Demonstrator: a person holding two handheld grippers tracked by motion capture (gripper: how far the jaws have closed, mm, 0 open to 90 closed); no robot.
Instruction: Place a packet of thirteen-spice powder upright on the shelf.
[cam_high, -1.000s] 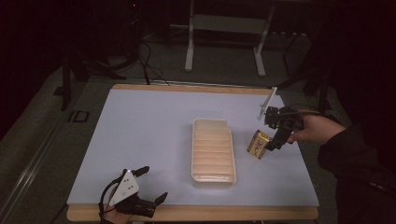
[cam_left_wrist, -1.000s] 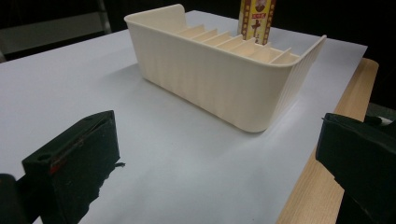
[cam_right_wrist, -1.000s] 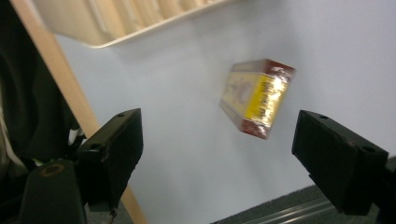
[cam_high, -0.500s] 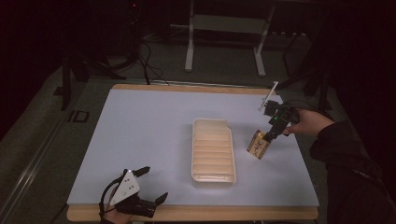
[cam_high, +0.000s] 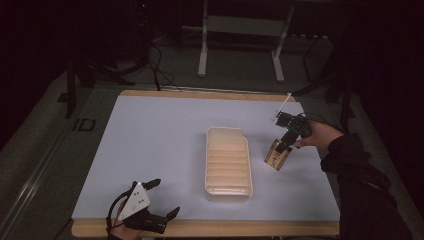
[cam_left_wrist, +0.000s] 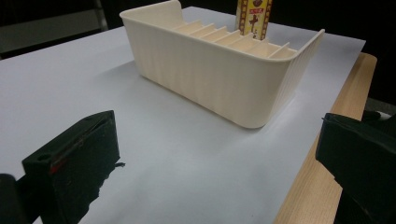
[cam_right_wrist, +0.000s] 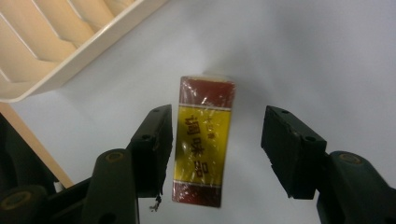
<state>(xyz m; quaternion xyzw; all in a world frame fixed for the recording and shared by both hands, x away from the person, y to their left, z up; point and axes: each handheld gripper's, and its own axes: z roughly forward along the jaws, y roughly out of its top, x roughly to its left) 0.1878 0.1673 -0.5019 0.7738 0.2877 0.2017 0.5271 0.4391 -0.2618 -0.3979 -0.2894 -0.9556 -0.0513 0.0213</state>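
A small yellow and dark-red box (cam_high: 276, 157) with printed characters stands on the white table, right of a cream ribbed tray (cam_high: 208, 160). My right gripper (cam_high: 283, 147) reaches down over the box's top. In the right gripper view the box (cam_right_wrist: 203, 140) sits between the jaws of my right gripper (cam_right_wrist: 217, 149), which have just been closing. The left pad is at the box's side and a gap remains on the right. My left gripper (cam_high: 165, 197) rests open near the table's front left edge. The left gripper view looks past my left gripper (cam_left_wrist: 215, 154) at the tray (cam_left_wrist: 210, 70) and the box (cam_left_wrist: 253, 16) behind it.
The tray (cam_right_wrist: 70, 56) has several ribbed slots with nothing in them. A wooden strip (cam_high: 210, 229) borders the table's front edge. Dark floor, cables and a metal stand (cam_high: 240, 45) lie beyond the far edge.
The right gripper has come down onto the box and its jaws have narrowed around it. The box, the tray and the left gripper have not moved.
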